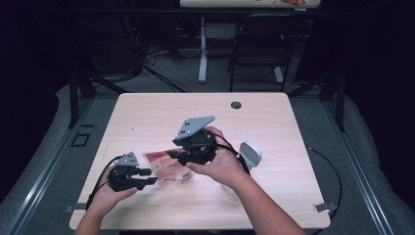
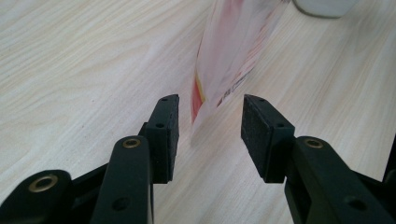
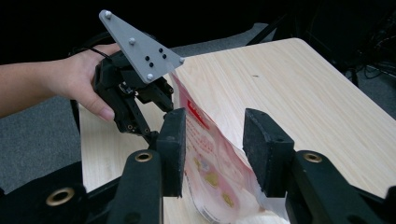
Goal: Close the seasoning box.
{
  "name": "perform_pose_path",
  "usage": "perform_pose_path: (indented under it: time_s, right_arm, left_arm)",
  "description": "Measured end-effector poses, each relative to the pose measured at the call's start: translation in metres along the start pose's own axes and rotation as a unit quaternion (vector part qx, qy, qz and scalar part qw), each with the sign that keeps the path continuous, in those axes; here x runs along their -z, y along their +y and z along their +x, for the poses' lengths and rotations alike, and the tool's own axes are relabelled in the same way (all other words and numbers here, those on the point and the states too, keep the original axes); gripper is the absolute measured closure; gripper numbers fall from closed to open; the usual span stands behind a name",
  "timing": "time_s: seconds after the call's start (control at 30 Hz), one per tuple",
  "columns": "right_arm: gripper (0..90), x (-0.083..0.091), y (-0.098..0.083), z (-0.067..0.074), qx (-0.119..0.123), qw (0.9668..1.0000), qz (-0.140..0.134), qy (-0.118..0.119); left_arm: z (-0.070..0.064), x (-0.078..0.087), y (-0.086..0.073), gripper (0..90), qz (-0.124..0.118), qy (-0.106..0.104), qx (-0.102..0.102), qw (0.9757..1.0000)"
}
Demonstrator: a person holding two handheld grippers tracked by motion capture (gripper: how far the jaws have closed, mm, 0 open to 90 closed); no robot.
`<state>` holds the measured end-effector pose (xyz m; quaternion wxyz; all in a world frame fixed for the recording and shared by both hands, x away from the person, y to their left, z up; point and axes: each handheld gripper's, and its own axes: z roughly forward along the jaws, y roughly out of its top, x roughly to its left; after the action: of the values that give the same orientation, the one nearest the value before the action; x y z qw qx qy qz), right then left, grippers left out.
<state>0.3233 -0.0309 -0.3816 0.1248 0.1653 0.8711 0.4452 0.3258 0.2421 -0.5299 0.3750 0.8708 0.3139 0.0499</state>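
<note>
From the high view, a pink and white pouch (image 1: 166, 167) lies on the wooden table (image 1: 274, 127) between the two tools: the left gripper (image 1: 147, 177) sits at its nine o'clock side, the right gripper (image 1: 177, 155) over its twelve o'clock edge, and a white round object (image 1: 249, 155) rests at three o'clock of the right hand (image 1: 222, 164). The left gripper view adds what is too small to judge from above: its jaws stand wide, the pouch's near edge (image 2: 224, 70) between the pads but touching neither. In the right gripper view the jaws also gape around the pouch (image 3: 210, 163); it may brush the left-hand pad, nothing clamped. The left gripper (image 3: 154, 105) appears at eleven o'clock.
</note>
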Motion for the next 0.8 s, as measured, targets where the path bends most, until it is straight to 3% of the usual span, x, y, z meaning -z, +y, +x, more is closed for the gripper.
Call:
perform_pose_path:
  time_s: [0.33,0.8]
  right_arm:
    - [59.1,0.03,-0.012,-0.013,-0.024,0.9992,-0.018,-0.027]
    - [63.7,0.072,-0.048,-0.038,-0.077,0.9928,-0.037,-0.085]
  left_arm:
    - [0.0,0.001,-0.002,56.2,0.005,0.003,0.004,1.0]
    - [-0.001,0.003,-0.003,57.7,-0.003,0.005,0.001,1.0]
